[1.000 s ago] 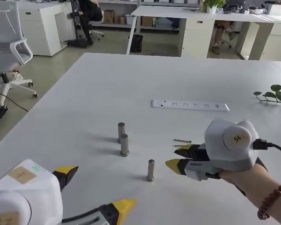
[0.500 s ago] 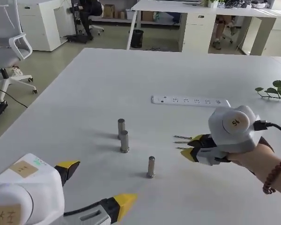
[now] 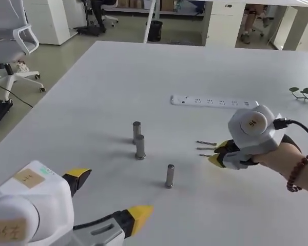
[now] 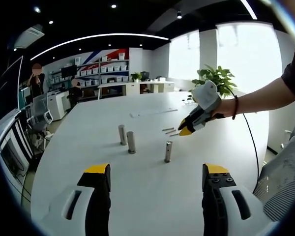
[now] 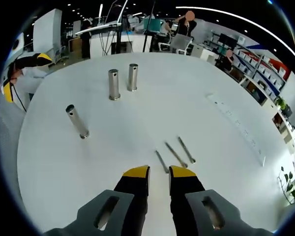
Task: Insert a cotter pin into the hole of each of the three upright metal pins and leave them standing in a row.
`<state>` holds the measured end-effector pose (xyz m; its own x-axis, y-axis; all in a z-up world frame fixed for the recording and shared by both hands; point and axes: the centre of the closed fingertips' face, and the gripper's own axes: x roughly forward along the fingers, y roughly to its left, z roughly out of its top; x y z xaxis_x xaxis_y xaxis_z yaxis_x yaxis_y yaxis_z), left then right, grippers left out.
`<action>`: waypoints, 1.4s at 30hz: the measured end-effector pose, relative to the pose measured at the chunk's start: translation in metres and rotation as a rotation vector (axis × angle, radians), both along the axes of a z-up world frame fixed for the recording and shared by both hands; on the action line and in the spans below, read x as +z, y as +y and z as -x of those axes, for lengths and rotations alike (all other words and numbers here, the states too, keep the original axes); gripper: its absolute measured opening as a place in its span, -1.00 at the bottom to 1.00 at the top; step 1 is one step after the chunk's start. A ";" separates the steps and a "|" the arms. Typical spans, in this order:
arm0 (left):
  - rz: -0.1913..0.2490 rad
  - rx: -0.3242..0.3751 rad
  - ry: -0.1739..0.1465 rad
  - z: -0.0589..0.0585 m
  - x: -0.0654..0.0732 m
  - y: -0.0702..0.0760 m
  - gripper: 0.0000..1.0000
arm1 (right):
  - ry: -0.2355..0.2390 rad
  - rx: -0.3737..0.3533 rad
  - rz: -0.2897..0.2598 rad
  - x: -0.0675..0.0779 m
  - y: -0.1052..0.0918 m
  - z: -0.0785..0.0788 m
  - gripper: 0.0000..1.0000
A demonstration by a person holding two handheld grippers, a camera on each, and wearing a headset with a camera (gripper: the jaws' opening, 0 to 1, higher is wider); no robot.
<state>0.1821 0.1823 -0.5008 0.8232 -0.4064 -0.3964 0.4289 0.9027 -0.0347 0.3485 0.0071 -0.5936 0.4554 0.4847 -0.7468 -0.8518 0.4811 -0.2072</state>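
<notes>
Three cotter pins (image 5: 176, 153) lie uncovered, right gripper (image 5: 159, 173) drawn back.

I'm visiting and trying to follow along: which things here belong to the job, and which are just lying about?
For the job: three upright metal pins, three cotter pins lying flat, left gripper, right gripper.
Just lying about: power strip, plant, office chair.

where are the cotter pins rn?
The three cotter pins lie flat on the table at right in the head view, just ahead of the right gripper, right of the upright metal pins and nearer than the power strip.
</notes>
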 end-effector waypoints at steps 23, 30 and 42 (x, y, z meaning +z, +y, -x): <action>0.006 0.010 0.019 -0.004 -0.007 0.007 0.51 | 0.184 0.069 0.094 -0.012 0.005 -0.008 -0.89; 0.004 0.022 0.023 -0.003 -0.008 0.012 0.51 | 0.234 0.099 0.141 -0.011 0.008 -0.003 -0.95; -0.002 0.023 0.026 -0.001 -0.007 0.015 0.51 | 0.227 0.153 0.295 -0.013 0.006 -0.004 -1.00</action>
